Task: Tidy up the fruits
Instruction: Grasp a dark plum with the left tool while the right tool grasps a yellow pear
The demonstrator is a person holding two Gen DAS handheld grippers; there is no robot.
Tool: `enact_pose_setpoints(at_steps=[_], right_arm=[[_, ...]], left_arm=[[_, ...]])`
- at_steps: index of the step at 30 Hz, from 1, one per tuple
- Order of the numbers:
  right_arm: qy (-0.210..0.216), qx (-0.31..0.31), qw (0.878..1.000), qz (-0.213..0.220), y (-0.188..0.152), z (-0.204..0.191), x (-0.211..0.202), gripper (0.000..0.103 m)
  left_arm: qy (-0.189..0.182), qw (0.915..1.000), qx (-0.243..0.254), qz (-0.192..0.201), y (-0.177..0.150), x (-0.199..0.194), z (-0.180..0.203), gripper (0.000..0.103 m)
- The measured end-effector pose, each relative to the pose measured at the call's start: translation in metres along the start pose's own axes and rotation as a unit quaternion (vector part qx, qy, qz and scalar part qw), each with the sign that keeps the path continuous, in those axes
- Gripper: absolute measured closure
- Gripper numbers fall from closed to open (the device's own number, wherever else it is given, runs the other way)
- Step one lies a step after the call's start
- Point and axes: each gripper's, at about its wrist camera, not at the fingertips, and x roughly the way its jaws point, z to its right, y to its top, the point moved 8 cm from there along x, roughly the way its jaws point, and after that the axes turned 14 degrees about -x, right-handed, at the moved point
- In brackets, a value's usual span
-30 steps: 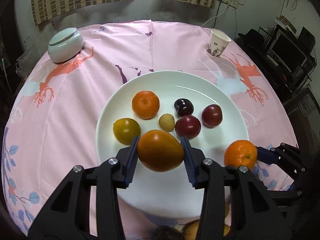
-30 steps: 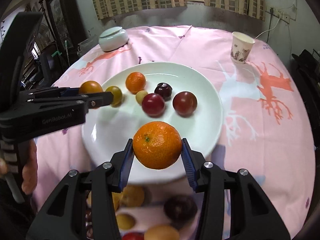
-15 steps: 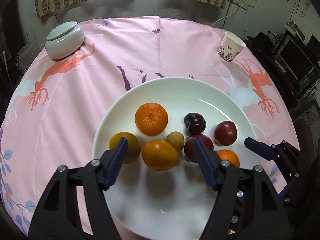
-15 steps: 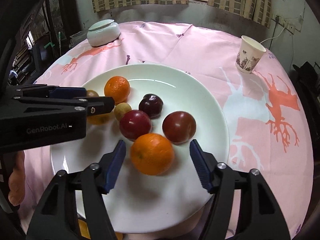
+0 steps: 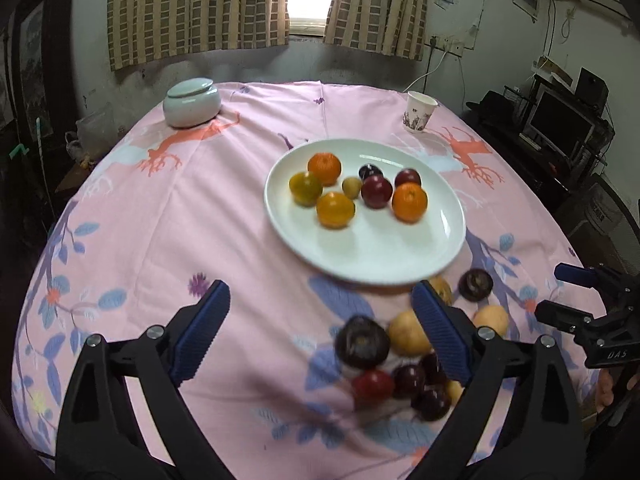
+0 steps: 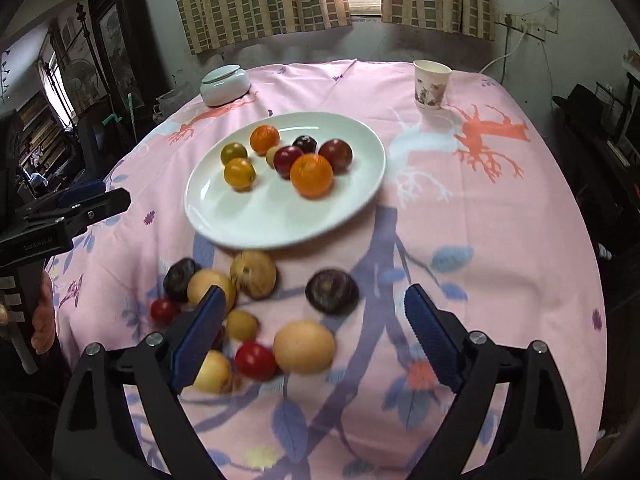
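Left claw (image 5: 320,320): jaws wide apart, just been opening, nothing between them, only pink tablecloth (image 5: 168,216) under the gap. Right claw (image 6: 316,320): jaws likewise spread, just been opening, empty.

Landmark: white plate (image 5: 372,256) on the table.
- On the plate: two mandarins, one on its far side (image 5: 324,168), one on its right (image 5: 409,202); an orange-yellow fruit (image 5: 335,209) nearest the near rim; a greenish-yellow fruit (image 5: 305,188) at the left; a small tan fruit and three dark red plums (image 5: 376,191) in the middle.
- Off the plate, just beyond its near rim: loose pile of fruit (image 6: 256,312) on the cloth, dark plums, yellow and red pieces, blurred.
- Beyond the plate: lidded jar (image 5: 192,102) far left, paper cup (image 5: 418,117) far right.
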Motion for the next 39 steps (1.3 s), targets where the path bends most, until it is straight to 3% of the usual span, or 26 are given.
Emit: enact_pose_setpoints(at_steps=[6, 11, 17, 19, 21, 26, 28, 34, 39], right_arm=[[-0.046, 0.014, 0.999, -0.014, -0.061, -0.018, -0.010, 0.012], [-0.027, 0.018, 0.999, -0.029, -0.067, -0.030, 0.002, 0.012], [0.046, -0.007, 0.998, 0.032, -0.048, -0.073, -0.002, 0.013], [0.061, -0.012, 0.998, 0.034, -0.043, -0.081, 0.003, 0.040], [0.070, -0.008, 0.997, 0.021, -0.041, -0.083, 0.014, 0.047], [0.077, -0.005, 0.997, 0.005, -0.038, -0.089, 0.032, 0.047], [0.075, -0.004, 0.997, -0.001, -0.037, -0.090, 0.041, 0.059], [0.076, 0.020, 0.997, 0.016, -0.034, -0.081, 0.030, 0.067], [0.013, 0.028, 0.999, 0.024, -0.048, -0.051, -0.004, 0.067]], left_arm=[[0.024, 0.9984, -0.009, -0.051, -0.066, 0.000, -0.029, 0.009], [0.019, 0.9980, -0.021, -0.057, -0.074, -0.006, -0.037, 0.009], [0.020, 0.9978, -0.025, -0.058, -0.077, -0.009, -0.042, 0.009], [0.021, 0.9976, -0.028, -0.059, -0.077, -0.009, -0.045, 0.009], [0.020, 0.9976, -0.031, -0.058, -0.077, -0.011, -0.047, 0.009], [0.018, 0.9976, -0.033, -0.059, -0.079, -0.013, -0.049, 0.009], [0.014, 0.9974, -0.034, -0.061, -0.080, -0.012, -0.048, 0.009], [-0.004, 0.9970, -0.009, -0.077, -0.087, -0.008, -0.025, 0.009], [-0.027, 0.9941, 0.021, -0.103, -0.100, 0.004, 0.008, 0.009]])
